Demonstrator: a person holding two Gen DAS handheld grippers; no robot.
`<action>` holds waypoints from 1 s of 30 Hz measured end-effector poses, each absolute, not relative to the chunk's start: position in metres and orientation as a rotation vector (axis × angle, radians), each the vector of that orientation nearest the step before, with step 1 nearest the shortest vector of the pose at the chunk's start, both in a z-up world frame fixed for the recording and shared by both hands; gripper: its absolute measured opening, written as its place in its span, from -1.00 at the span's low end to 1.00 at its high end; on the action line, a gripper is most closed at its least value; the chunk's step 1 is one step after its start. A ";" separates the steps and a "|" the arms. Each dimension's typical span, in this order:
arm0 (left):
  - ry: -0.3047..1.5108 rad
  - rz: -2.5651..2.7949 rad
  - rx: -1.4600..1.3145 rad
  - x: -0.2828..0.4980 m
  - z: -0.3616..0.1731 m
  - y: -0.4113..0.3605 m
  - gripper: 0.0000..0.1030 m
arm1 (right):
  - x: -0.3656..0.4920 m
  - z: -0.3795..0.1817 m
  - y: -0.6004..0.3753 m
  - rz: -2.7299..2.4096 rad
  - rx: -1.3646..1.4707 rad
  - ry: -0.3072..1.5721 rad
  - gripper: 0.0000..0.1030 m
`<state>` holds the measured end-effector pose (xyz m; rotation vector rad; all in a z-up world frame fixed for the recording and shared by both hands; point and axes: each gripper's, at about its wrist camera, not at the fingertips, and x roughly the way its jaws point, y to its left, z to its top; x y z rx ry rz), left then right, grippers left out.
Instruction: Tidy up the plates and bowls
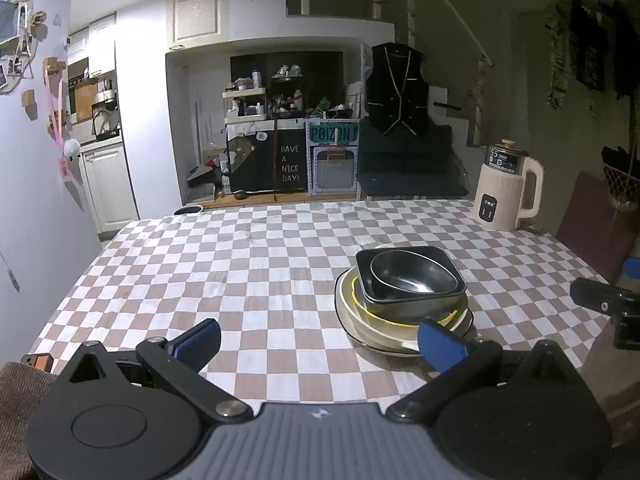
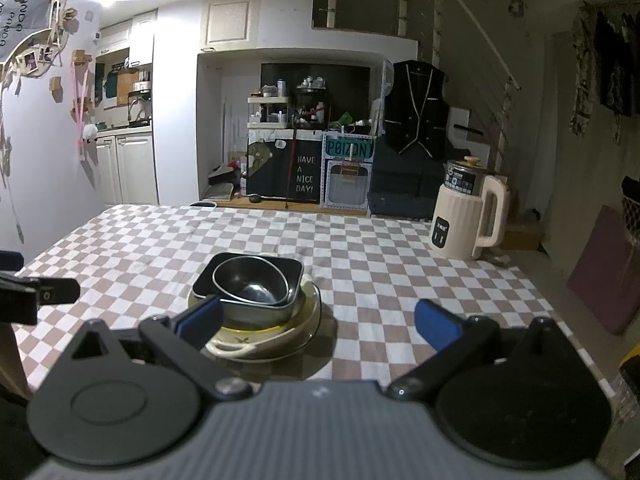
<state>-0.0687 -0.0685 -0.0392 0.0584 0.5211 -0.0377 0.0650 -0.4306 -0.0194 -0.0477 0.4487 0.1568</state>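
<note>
One stack of dishes stands on the checkered table (image 1: pixel 248 264). At the bottom lies a cream plate (image 1: pixel 352 320) with a dark rim, then a cream bowl with a yellow rim (image 1: pixel 362 306), a dark square bowl (image 1: pixel 408 304) and a dark round bowl (image 1: pixel 414 276) on top. My left gripper (image 1: pixel 320 342) is open to the stack's left, its right pad in front of the plate's near edge. In the right wrist view the same stack (image 2: pixel 256 292) sits left of centre, and my right gripper (image 2: pixel 318 322) is open, its left pad in front of the square bowl (image 2: pixel 260 314).
A cream electric kettle (image 1: pixel 508 188) stands at the table's far right corner (image 2: pixel 468 216). The other gripper's black tip shows at each view's edge (image 1: pixel 604 304) (image 2: pixel 40 294). A maroon chair back (image 1: pixel 592 228) is right of the table. Shelves and boxes stand beyond the far edge.
</note>
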 end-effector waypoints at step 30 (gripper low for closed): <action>0.523 -0.043 0.063 -0.069 -0.037 -0.066 1.00 | 0.065 -0.025 -0.424 0.154 -0.053 0.467 0.99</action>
